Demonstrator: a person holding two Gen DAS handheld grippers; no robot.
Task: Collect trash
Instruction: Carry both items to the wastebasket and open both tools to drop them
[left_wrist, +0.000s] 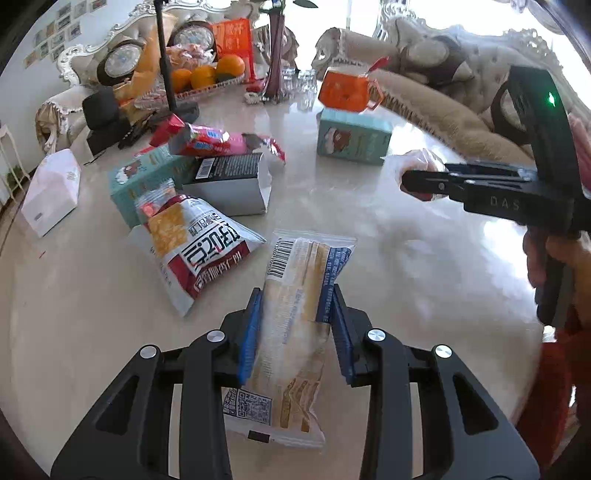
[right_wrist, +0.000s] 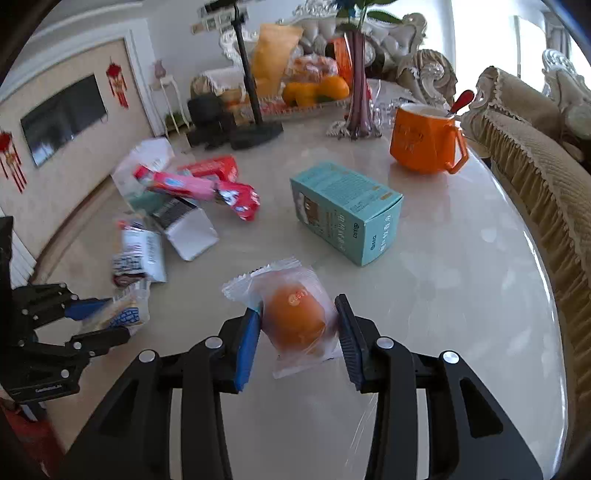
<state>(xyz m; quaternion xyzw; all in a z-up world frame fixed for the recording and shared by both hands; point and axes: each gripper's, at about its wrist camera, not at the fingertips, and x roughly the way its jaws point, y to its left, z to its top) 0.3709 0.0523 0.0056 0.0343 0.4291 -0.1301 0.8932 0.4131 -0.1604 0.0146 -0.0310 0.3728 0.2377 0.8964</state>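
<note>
My left gripper (left_wrist: 295, 317) pinches a long bread wrapper (left_wrist: 291, 332) between its jaws. My right gripper (right_wrist: 299, 325) pinches an orange snack packet (right_wrist: 295, 321). Other wrappers litter the glossy bench (right_wrist: 461, 295).

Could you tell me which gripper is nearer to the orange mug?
Right. The right gripper, holding a wrapped snack, sits below the orange mug; the left gripper is farther left.

Glossy polished stone-like table (right_wrist: 461, 295), crinkly clear plastic wrapper (right_wrist: 295, 317), matt cardboard box (right_wrist: 347, 214).
</note>
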